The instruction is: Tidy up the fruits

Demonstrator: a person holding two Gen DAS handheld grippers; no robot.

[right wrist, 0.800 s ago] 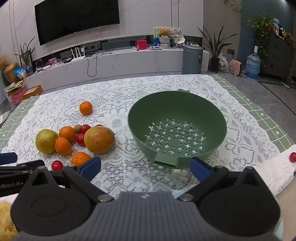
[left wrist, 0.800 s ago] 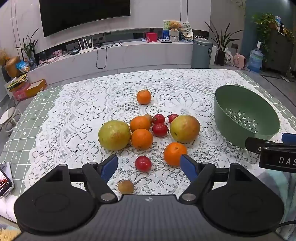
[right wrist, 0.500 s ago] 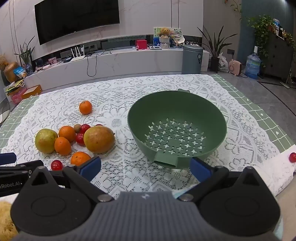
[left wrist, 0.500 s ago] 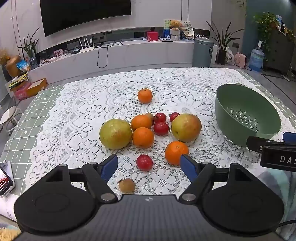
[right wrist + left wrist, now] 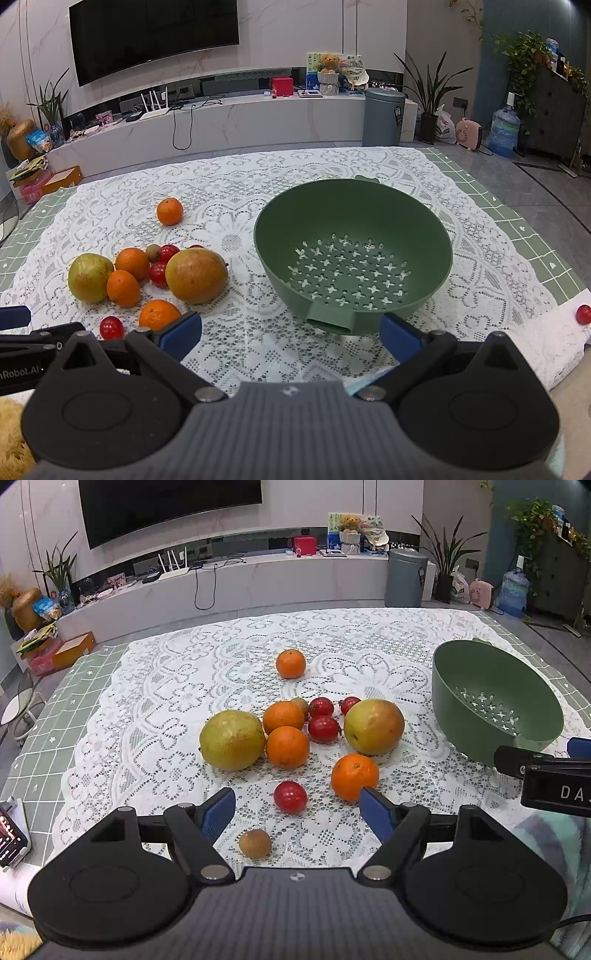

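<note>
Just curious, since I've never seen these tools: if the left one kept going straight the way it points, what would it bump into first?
Probably the small red fruit: it lies between the open fingers of the left gripper, just ahead. Depth is hard to judge here.

Four oranges [image 5: 287,746], two mangoes [image 5: 373,726], one colander [image 5: 461,679]

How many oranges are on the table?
4. One lies alone at the far side. Two touch in the cluster, beside the big green fruit. One lies nearest the left gripper. None seems hidden.
</note>
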